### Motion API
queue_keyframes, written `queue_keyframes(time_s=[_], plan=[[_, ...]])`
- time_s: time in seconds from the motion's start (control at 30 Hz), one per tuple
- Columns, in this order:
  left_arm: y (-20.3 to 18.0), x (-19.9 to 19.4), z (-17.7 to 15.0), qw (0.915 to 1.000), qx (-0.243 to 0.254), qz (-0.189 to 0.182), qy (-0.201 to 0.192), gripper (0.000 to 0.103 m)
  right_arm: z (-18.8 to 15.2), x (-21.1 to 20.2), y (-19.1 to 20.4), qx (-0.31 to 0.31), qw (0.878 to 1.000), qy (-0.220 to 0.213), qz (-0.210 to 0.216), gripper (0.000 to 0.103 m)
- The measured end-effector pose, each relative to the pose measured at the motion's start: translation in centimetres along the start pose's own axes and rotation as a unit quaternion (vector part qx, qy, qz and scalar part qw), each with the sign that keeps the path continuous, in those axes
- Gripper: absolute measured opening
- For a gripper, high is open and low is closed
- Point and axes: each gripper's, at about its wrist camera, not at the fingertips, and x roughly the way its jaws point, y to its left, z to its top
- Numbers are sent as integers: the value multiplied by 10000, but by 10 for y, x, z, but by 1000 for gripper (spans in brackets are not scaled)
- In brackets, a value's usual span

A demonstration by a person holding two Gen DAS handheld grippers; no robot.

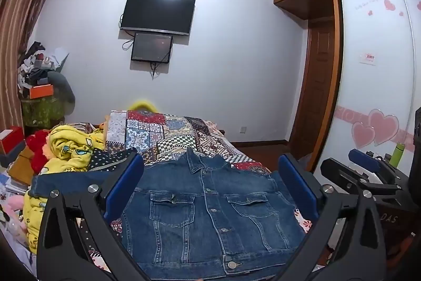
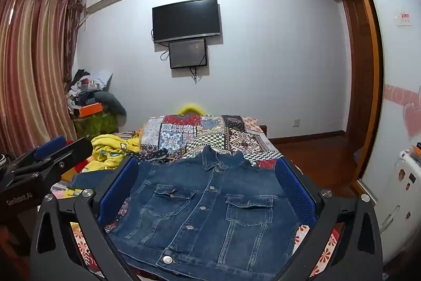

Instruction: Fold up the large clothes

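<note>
Left wrist | both claws wide apart, empty | denim jacket (image 1: 208, 212) flat on bed | yellow blanket (image 1: 71, 149) beside

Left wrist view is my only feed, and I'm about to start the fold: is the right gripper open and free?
Observer: Yes. The right gripper has its blue-padded fingers spread wide with nothing pinched. The dark blue denim jacket lies buttoned and face up below them.
Operator: Anything on its right that I could bump?
Observer: A white appliance with stickers on its front stands beside the patchwork-covered bed on that side.
Operator: How does my own gripper look from outside?
Observer: The left gripper is off to the left of the jacket, over the yellow cartoon-print blanket, and its fingers look open and empty.
</note>
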Motion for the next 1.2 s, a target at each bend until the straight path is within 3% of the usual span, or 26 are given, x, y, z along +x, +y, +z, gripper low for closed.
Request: queue_keyframes(time_s=[0.23,1.2], plan=[[5,-4,-1,9998,-43,-137,136,103,0,0,0,2,10000,-10,11,103],[2,-1,-1,9999,31,-45,130,103,1,1,0,-11,10000,5,-8,103]])
